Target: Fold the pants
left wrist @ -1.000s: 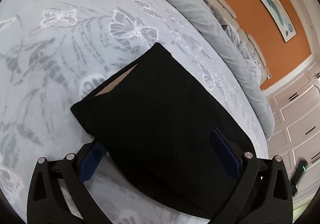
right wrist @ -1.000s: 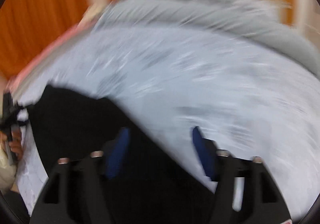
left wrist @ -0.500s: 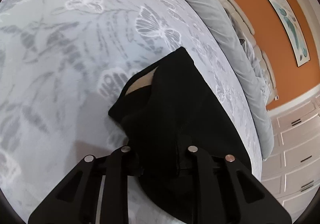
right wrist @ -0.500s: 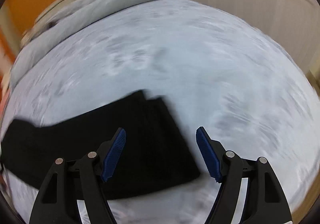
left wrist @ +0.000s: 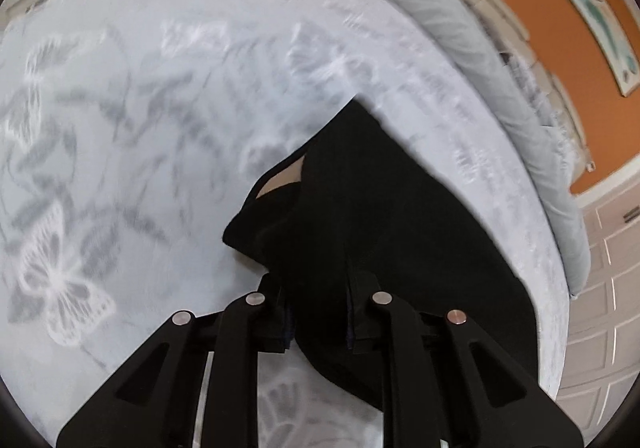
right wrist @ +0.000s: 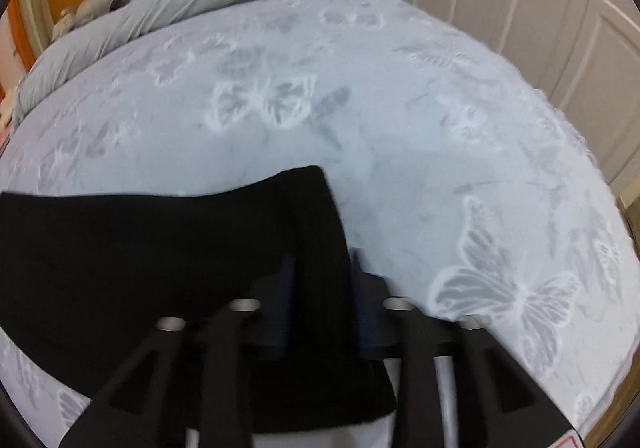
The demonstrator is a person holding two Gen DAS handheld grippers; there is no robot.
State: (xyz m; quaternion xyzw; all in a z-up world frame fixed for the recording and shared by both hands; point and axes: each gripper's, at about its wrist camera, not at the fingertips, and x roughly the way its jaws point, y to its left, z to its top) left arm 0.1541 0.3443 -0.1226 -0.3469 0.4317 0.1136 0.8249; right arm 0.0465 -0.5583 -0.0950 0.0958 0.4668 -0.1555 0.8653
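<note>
In the left wrist view, the left gripper [left wrist: 318, 318] has its jaws clamped on the near edge of the black pants [left wrist: 384, 207], which lie folded on the butterfly-print bed [left wrist: 120, 167], a beige lining showing at 1 opening. In the right wrist view, the right gripper [right wrist: 322, 302] pinches the pants [right wrist: 160, 248] at their right end, jaws closed on the cloth, on the same bed [right wrist: 440, 127].

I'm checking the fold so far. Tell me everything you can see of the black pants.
The black pants are plain dark cloth, soft-looking, lying folded in layers on the butterfly-print bedspread. At one end a gap between layers shows a tan lining. The left gripper is shut on a bunched, slightly raised edge; the right gripper pinches the edge near a far corner. The rest lies flat.
</note>
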